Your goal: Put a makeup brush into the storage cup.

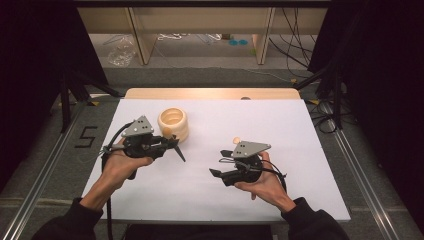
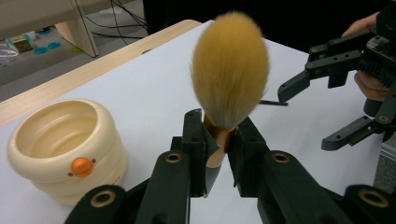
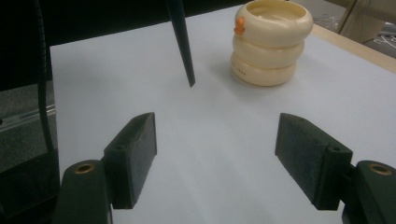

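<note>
Your left tongs (image 2: pixel 219 154) are clamped on the brush (image 2: pixel 229 77) at its brown collar, bristles standing up and the dark pointed handle hanging below, above the bench (image 1: pixel 300 135) toward its left edge; the cream ribbed cup (image 1: pixel 173 123) sits just beside them, nearer the far edge. Your right tongs (image 3: pixel 229 154) stand apart with nothing between them; they hover nearer the right edge.

White table top (image 1: pixel 300 130); wooden shelf legs (image 1: pixel 141 40) behind.

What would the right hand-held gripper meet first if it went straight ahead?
Probably the brush handle's dark tip hanging ahead of the right hand-held gripper, though depth is unclear; the cream holder stands further off.
</note>
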Motion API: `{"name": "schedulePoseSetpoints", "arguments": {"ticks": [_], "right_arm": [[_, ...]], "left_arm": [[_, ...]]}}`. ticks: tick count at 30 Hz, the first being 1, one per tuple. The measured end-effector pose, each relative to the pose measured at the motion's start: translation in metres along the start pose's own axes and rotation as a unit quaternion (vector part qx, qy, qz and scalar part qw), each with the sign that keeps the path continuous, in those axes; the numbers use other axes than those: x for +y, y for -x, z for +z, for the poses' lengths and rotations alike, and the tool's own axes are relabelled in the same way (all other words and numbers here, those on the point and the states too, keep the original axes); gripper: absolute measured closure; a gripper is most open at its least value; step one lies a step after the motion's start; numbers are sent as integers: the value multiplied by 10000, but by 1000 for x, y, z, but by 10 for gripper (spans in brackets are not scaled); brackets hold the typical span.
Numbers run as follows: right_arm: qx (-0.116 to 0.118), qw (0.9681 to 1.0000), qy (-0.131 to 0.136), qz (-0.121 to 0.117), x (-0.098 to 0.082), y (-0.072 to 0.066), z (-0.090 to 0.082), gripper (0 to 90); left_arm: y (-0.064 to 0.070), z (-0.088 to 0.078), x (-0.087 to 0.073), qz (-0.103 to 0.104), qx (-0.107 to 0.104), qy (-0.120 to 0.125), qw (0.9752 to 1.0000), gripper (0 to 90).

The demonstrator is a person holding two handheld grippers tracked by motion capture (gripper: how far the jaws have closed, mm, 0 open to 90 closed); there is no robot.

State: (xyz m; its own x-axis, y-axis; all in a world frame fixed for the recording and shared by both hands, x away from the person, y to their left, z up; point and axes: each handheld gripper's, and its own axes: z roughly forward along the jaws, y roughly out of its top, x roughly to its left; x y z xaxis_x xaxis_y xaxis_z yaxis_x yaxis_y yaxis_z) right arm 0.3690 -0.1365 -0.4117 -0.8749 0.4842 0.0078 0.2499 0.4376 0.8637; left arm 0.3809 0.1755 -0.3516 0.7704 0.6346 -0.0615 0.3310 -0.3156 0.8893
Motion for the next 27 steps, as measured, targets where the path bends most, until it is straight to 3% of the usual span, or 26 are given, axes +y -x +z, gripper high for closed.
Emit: {"name": "schedulePoseSetpoints", "arguments": {"ticks": [6,13,17,18,20,27], "right_arm": [[-28,10000,19,34,-1,0,-2,312],[10,10000,70,26,0,0,0,327],[49,9998,169,-47,2,-3,4,370],[115,9998,123,-64,4,-4,4,374],[160,9998,101,-61,6,-5,5,382],[159,9998,120,-83,6,-6,6,377]], "left_arm": [[-8,-8,4,-26,44,57,10000,780],[-5,-13,9,-156,-135,16,9998,781],[2,-11,13,25,-287,-87,9995,781],[2,-9,14,167,-343,-55,9993,781],[5,-8,16,235,-406,-86,9989,781],[2,-7,24,280,-343,-89,9990,781]]}}
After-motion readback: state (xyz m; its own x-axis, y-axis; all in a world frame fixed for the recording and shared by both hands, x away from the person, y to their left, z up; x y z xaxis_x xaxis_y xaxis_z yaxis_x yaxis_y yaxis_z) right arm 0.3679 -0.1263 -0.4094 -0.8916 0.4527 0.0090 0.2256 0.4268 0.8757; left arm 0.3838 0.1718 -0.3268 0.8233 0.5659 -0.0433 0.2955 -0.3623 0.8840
